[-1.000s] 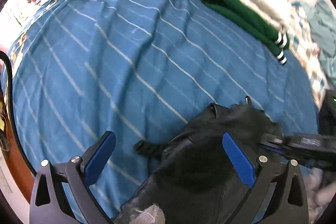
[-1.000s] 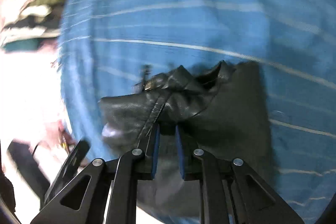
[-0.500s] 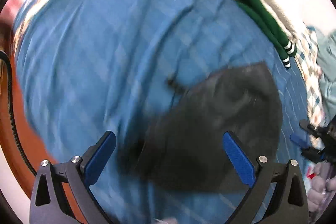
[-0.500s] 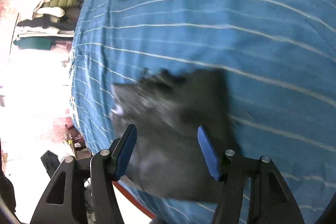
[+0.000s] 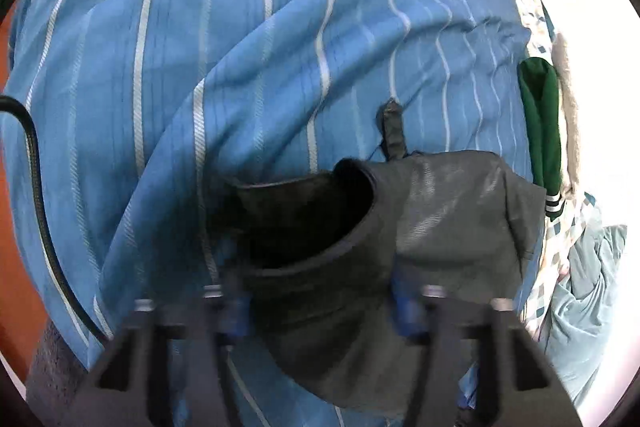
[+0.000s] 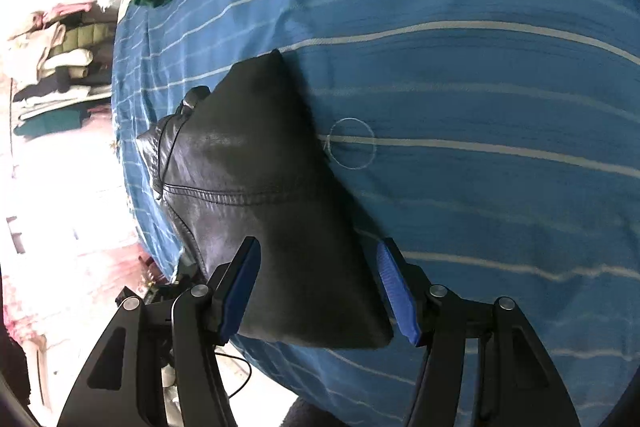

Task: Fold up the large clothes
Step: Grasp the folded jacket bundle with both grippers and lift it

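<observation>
A black leather garment [image 6: 256, 187] lies folded in a compact bundle on the blue striped bedspread [image 6: 480, 87]. In the left wrist view the garment [image 5: 440, 223] shows a rolled open edge between the blurred fingers. My left gripper [image 5: 320, 303] is open around that rolled edge, with its jaws at either side of it. My right gripper [image 6: 316, 287] is open, its blue pads on either side of the garment's near corner, not pinching it.
A green garment with white cuffs [image 5: 542, 131] and a white fluffy one lie at the bed's far side. A pale teal cloth [image 5: 588, 291] lies at the right. Shelves with stacked clothes [image 6: 56, 67] stand beyond the bed. A black cable [image 5: 36, 163] runs along the bed's left edge.
My right gripper let go of the black garment and opened. My left gripper moved forward onto the garment and narrowed around its rolled edge. The garment now lies flatter on the bed.
</observation>
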Demonstrator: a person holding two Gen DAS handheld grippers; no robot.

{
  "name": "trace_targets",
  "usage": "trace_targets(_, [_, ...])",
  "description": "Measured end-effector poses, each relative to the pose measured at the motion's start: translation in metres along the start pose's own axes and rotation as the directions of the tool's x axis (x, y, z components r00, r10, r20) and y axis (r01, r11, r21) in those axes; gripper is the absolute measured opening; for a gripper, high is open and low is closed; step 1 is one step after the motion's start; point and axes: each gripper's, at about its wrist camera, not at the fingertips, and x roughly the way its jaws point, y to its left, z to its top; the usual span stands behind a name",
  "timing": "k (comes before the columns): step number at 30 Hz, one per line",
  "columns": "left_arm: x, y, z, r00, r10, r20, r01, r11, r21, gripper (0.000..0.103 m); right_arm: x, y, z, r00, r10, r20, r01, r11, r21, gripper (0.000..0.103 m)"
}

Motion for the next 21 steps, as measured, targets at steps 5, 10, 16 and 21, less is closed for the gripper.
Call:
trace_targets(5, [-0.004, 0.011, 0.002, 0.999, -0.038, -0.005, 0.038, 0.999, 0.009, 0.032, 0.037, -0.006, 0.017, 0.984, 0.139, -0.109, -0.147, 0.987, -0.068, 0.072])
trace_targets(10, [0.002, 0.02, 0.008, 0.995, -0.095, -0.041, 0.096, 0.995, 0.023, 0.032, 0.089, -0.001, 0.034, 0.925, 0.285, -0.253, -0.325, 0.936, -0.133, 0.081])
trace_targets(16, [-0.003, 0.013, 0.013, 0.996, -0.075, -0.054, 0.079, 0.994, 0.08, 0.032, 0.099, 0.02, 0.034, 0.931, 0.286, -0.229, -0.334, 0.919, -0.21, 0.065])
trace_targets(21, [-0.016, -0.006, 0.019, 0.998, -0.038, -0.059, 0.047, 0.984, 0.172, 0.032, 0.073, 0.029, 0.014, 0.942, 0.3, -0.152, -0.326, 0.926, -0.191, 0.046])
